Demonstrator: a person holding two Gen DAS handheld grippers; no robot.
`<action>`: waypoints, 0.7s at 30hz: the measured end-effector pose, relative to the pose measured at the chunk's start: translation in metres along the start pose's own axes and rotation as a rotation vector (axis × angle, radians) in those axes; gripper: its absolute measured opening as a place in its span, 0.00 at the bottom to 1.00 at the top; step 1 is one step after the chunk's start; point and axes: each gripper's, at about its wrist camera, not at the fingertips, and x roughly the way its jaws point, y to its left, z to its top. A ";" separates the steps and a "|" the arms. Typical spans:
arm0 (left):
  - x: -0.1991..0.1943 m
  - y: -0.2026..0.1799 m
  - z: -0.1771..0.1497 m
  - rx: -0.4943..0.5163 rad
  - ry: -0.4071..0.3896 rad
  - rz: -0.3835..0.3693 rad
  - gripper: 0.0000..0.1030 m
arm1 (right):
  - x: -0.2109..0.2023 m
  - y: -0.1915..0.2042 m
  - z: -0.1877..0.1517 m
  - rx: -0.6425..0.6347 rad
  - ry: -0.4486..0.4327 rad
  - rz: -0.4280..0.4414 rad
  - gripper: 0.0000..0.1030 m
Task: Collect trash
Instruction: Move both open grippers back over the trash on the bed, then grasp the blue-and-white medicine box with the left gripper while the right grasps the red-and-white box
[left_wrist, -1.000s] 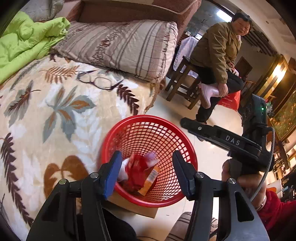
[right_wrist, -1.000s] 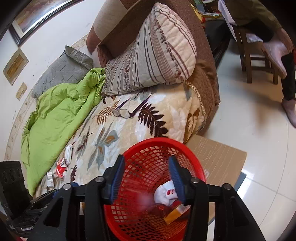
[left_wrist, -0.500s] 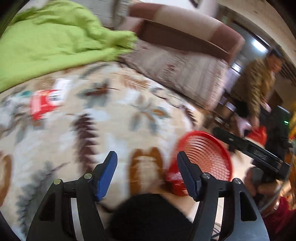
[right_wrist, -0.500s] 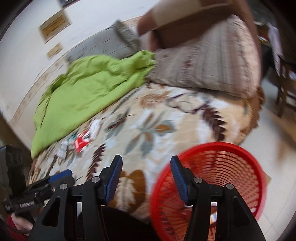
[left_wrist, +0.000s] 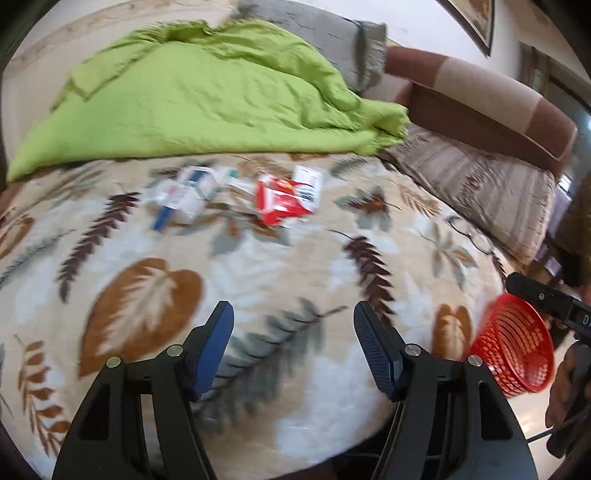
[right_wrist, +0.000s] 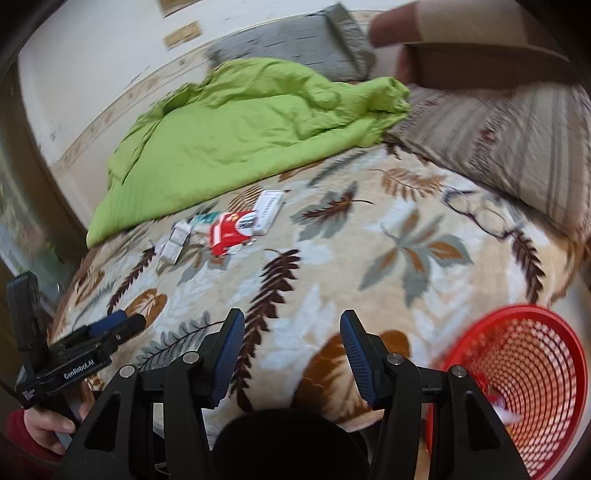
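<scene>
While both grippers hang over the bed with nothing in them, here is what shows, big things first.

Bed cover (left_wrist: 280, 266): soft and cream, with brown and grey leaves on it. It fills most of both views.

Green blanket (left_wrist: 192, 92): bunched up at the far side of the bed, just behind the trash.

Striped pillow (right_wrist: 517, 147): lies at the head of the bed, touching the corner of the green blanket.

Red basket (right_wrist: 532, 376): sits low beside the bed edge, on the right. A bit of red and white trash lies inside it.

Left gripper (left_wrist: 293, 350): its blue pads are wide apart and hold nothing. It is over the cover, well away from the trash.

Right gripper (right_wrist: 291, 354): its pads are spread too, and empty. The basket is just to its right.

Red pack (left_wrist: 282, 201): lies flat on the cover, near the green blanket.

White boxes (left_wrist: 184, 194): lie just left of the red pack. They are too blurry to read.

Glasses (right_wrist: 480, 216): rest on the cover near the pillow.
</scene>
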 end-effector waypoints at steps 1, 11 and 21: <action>-0.001 0.006 0.001 -0.014 -0.005 0.002 0.64 | 0.004 0.007 0.002 -0.024 0.001 0.012 0.56; 0.004 0.064 0.000 -0.158 0.030 0.049 0.64 | 0.062 0.051 0.020 -0.040 0.056 0.103 0.58; 0.038 0.085 0.036 -0.018 0.102 0.156 0.65 | 0.126 0.076 0.024 -0.051 0.066 0.104 0.58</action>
